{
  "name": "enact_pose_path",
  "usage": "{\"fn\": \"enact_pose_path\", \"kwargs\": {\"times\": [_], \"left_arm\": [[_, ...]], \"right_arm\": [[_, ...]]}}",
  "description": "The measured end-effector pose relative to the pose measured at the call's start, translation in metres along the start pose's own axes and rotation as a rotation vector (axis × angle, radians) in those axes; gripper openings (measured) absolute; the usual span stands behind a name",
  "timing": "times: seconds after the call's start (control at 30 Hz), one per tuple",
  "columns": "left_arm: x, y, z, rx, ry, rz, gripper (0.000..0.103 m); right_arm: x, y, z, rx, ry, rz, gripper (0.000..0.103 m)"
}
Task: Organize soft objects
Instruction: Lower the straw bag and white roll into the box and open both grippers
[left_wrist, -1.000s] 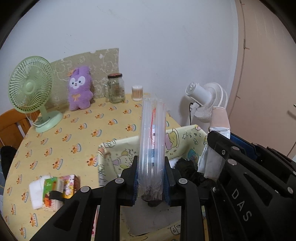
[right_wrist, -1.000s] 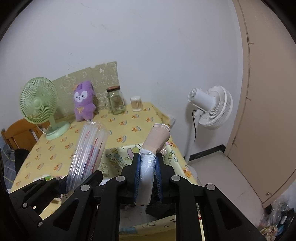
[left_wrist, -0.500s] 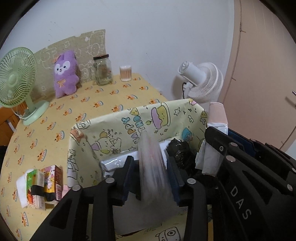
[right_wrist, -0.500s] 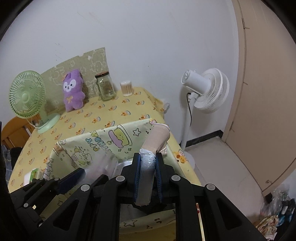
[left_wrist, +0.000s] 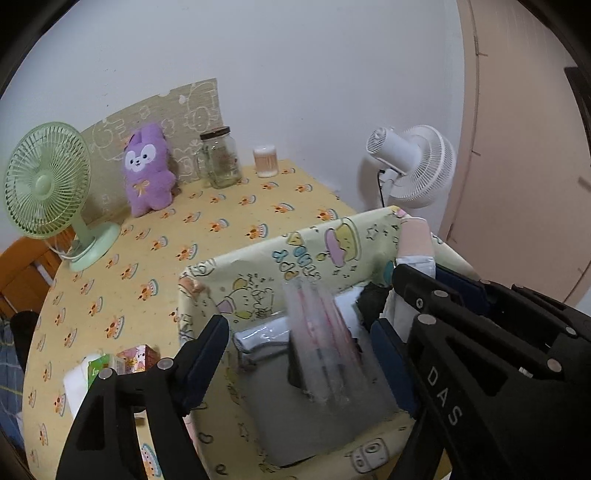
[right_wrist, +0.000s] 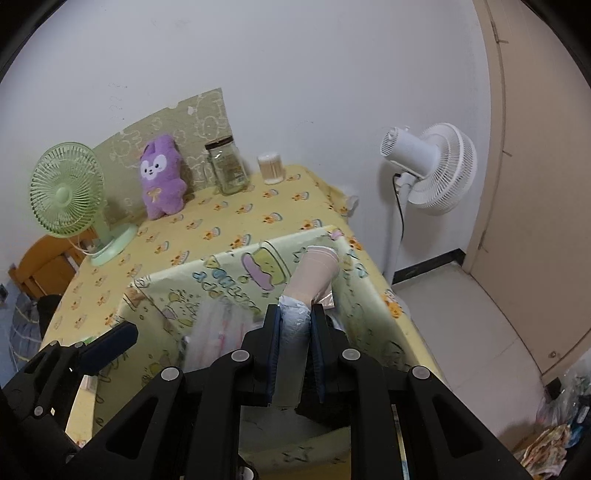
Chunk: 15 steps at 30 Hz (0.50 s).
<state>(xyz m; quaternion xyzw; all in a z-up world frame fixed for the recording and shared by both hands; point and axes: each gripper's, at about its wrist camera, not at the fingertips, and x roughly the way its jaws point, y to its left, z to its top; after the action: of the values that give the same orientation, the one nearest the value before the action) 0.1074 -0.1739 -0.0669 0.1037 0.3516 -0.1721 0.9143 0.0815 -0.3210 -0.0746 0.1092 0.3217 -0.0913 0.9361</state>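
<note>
Left gripper: jaws opening, nothing pressed; the clear plastic sleeve is seen blurred between them, dropping into the storage box
Right gripper: clenched on a wrapped pink roll, held over the same box
Handling: the roll is judged light, soft and slippery in its film
Grip point: mid-body, where it is already squeezed
Nearby: a purple plush is left on the table

"DAS" on right claw

Soft, even indoor light, strong fisheye bending with dark corners, motion blur on the clear packet.
</note>
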Motion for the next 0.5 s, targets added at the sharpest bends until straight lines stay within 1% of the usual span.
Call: {"fn": "enact_pose_path", "kwargs": {"times": [0.07, 0.17, 0.27, 0.3, 0.33, 0.4, 0.47, 0.5], "left_arm": [[0.0026, 0.0046, 0.0005, -0.012, 0.005, -0.007, 0.087], [0.0065, 0.0089, 0.0011, -0.019, 0.011, -0.023, 0.087], [0.0073, 0.0097, 0.0010, -0.016, 0.010, -0.024, 0.087], [0.0074, 0.0096, 0.0007, -0.014, 0.011, -0.023, 0.087], [0.0072, 0.0098, 0.0006, -0.014, 0.011, -0.024, 0.087], [0.0060, 0.0107, 0.0008, -0.017, 0.008, -0.034, 0.087], [0.0046, 0.0113, 0.0008, -0.021, 0.007, -0.045, 0.087], [0.0037, 0.0112, 0.0008, -0.022, 0.007, -0.048, 0.087]], "right_arm": [[0.0019, 0.0037, 0.0009, -0.001, 0.004, 0.005, 0.019], [0.0057, 0.0067, 0.0017, 0.000, 0.017, 0.015, 0.019], [0.0072, 0.0087, 0.0013, -0.003, 0.025, 0.015, 0.028], [0.0080, 0.0092, 0.0013, -0.007, 0.033, 0.015, 0.038], [0.0080, 0.0095, 0.0012, -0.006, 0.037, 0.014, 0.053], [0.0059, 0.0088, 0.0007, 0.003, 0.028, 0.024, 0.059], [0.0035, 0.0101, 0.0004, 0.001, 0.028, 0.011, 0.067], [0.0020, 0.0100, 0.0004, 0.004, 0.023, 0.008, 0.075]]}}
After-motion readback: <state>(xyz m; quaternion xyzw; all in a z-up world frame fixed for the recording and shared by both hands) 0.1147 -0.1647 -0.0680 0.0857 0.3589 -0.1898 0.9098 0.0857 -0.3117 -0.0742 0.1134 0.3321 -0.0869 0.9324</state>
